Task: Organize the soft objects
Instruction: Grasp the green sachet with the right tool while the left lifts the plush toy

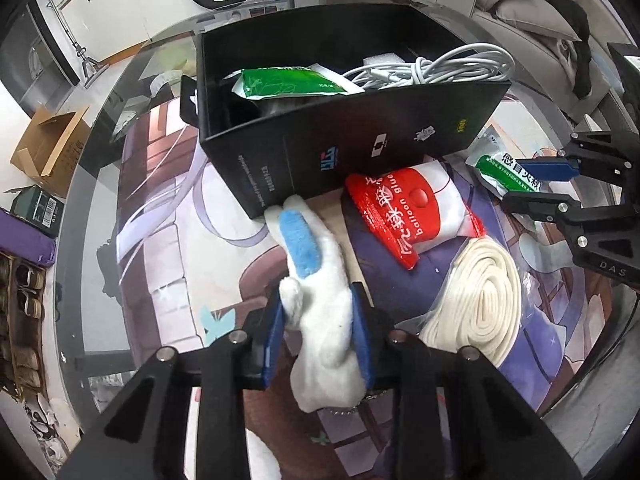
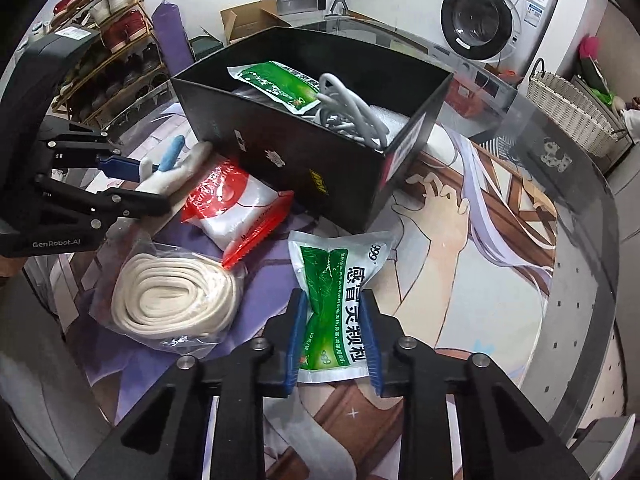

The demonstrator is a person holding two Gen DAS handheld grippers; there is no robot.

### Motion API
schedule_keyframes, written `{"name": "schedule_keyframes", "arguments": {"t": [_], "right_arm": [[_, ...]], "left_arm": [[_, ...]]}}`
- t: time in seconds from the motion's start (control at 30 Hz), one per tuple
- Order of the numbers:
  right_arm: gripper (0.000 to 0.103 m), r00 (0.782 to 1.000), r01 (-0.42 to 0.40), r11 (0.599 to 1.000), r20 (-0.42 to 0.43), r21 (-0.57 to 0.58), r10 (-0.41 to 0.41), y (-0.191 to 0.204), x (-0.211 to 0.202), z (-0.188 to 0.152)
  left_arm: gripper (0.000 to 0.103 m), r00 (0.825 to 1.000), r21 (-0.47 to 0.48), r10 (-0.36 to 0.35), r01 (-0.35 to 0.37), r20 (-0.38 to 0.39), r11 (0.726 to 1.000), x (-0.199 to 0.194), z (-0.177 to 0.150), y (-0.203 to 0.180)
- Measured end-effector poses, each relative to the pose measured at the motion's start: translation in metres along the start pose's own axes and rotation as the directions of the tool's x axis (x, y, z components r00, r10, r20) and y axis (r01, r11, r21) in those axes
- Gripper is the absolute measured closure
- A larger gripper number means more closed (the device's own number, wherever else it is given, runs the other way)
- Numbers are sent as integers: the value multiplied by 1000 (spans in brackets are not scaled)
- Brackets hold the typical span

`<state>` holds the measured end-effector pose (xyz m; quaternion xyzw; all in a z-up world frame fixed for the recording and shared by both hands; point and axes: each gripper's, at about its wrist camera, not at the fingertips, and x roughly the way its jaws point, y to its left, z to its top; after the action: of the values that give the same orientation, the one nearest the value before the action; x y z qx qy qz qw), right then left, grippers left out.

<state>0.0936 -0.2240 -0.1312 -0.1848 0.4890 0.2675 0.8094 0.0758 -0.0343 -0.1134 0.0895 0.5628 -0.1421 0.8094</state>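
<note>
We are clamping the left hand-held gripper (image 1: 320,332) on the white plush toy with a blue ear (image 1: 320,300), its blue pads pressing both sides; the toy's tip is touching the black rectangular cardboard box (image 1: 360,148). We are squeezing the right hand-held gripper (image 2: 333,334) on the green and white foil sachet (image 2: 338,300) lying on the printed mat on the table (image 2: 580,280). Between them are lying 1 red and white glue packet (image 1: 412,208) and 1 bagged coil of cream rope (image 1: 476,304).

Beyond gripper tips: washing machine (image 2: 482,26) at rear wall, wicker basket (image 2: 576,114) to its right, shoe rack (image 2: 116,52) far left, cardboard box (image 2: 250,20) between.
</note>
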Motion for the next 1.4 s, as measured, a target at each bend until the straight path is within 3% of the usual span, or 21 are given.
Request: {"name": "schedule_keyframes", "arguments": {"t": [0.13, 0.27, 0.33, 0.5, 0.7, 0.73, 0.87, 1.13, 1.4], "right_arm": [[86, 1000, -11, 1000, 8, 1, 11, 0, -6, -1], [86, 1000, -4, 1000, 6, 0, 4, -4, -4, 3], [82, 1000, -3, 1000, -2, 5, 3, -4, -2, 4], [55, 999, -23, 1000, -23, 18, 24, -2, 9, 3], [50, 1000, -13, 1000, -18, 4, 13, 3, 11, 2], [51, 1000, -14, 1000, -12, 0, 13, 3, 11, 1], [85, 1000, -4, 998, -5, -71, 4, 17, 6, 2], [87, 999, -32, 998, 28, -55, 34, 20, 1, 3], [87, 992, -45, 998, 118, -50, 51, 22, -24, 9]], "left_arm": [[74, 1000, -6, -9, 9, 3, 1000, -2, 1, -1], [74, 1000, -7, -10, 10, 6, 1000, -4, 1, 0], [74, 1000, -8, -10, 10, 1, 1000, -2, 1, 0], [74, 1000, -1, -1, 1, -1, 1000, -1, 1, -1], [72, 1000, 1, 6, -6, -1, 1000, 0, 0, -2], [72, 1000, 0, 6, -6, -1, 1000, 0, 0, -2], [75, 1000, -5, 1, -1, 0, 1000, -1, 0, 0], [75, 998, 12, -15, 15, 59, 1000, -19, 2, -3], [76, 987, 26, -43, 39, 156, 999, -45, 2, -2]]}}
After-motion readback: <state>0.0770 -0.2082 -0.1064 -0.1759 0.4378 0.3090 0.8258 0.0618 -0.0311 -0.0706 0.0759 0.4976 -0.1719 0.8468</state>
